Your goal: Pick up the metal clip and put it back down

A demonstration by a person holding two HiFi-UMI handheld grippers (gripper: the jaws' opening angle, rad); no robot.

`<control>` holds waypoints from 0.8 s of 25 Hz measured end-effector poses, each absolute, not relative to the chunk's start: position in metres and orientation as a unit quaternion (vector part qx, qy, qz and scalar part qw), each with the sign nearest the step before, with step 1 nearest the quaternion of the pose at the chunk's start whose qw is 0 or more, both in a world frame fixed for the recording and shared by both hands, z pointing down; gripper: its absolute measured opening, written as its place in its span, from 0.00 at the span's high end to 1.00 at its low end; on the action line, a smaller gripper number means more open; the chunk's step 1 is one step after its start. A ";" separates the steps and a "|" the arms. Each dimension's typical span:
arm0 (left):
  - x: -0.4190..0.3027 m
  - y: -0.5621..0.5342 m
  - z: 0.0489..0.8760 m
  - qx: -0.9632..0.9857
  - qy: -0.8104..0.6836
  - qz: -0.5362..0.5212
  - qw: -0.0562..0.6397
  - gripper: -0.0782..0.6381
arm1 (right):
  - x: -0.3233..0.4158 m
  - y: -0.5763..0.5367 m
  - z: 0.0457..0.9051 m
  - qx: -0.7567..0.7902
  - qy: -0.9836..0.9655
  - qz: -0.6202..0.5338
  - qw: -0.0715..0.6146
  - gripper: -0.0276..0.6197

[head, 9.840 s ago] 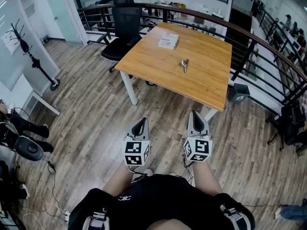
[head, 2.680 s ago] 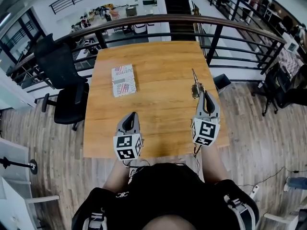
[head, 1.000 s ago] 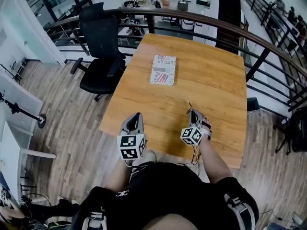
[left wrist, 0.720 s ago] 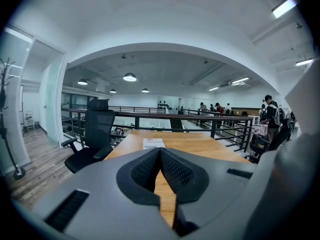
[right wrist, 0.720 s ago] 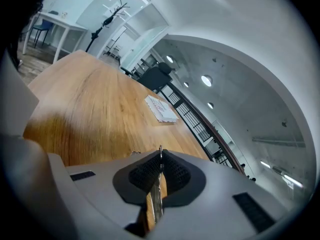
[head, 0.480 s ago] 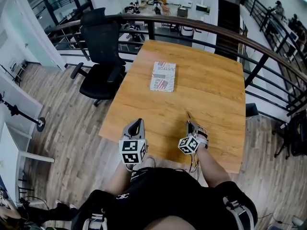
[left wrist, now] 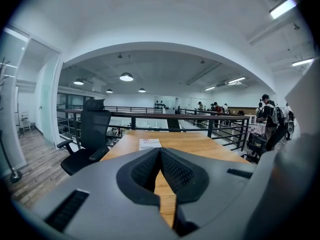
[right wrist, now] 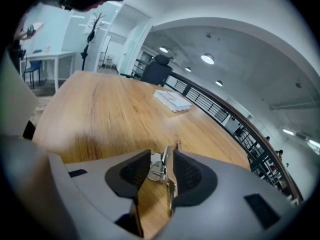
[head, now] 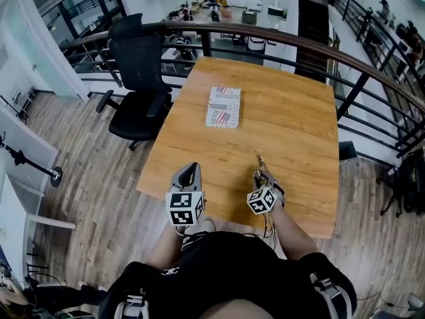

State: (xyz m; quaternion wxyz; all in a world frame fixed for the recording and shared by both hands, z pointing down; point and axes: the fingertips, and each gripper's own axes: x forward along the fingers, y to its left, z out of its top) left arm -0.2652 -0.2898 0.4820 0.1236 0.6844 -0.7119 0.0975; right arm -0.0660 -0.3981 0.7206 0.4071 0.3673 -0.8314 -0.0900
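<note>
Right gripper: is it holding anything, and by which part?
Nothing is gripped. The right gripper has its jaws opening; the metal clip stands between the pads, with a gap showing on one side. The left gripper is shut and empty.

left hand-held gripper (left wrist: 160,154) jaws together, right hand-held gripper (right wrist: 161,158) jaws opening, metal clip (right wrist: 163,168) between them

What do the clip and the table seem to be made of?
Clip: metal, probably steel, bright silver with sharp glints.
Table: wood or wood-look laminate, warm brown with long grain lines and a soft sheen; which, I cannot tell.
</note>
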 end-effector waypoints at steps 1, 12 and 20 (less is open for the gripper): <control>-0.263 -0.291 0.483 0.686 -0.710 0.098 0.124 0.87 | -0.068 -0.398 0.714 0.371 -0.839 -0.075 0.390 0.71; -0.240 -0.314 0.480 0.710 -0.688 0.093 0.117 0.87 | -0.039 -0.417 0.508 0.495 -0.865 -0.006 0.083 0.93; -0.226 -0.326 0.470 0.724 -0.676 0.089 0.104 0.87 | -0.015 -0.397 0.429 0.508 -0.861 -0.025 -0.008 0.94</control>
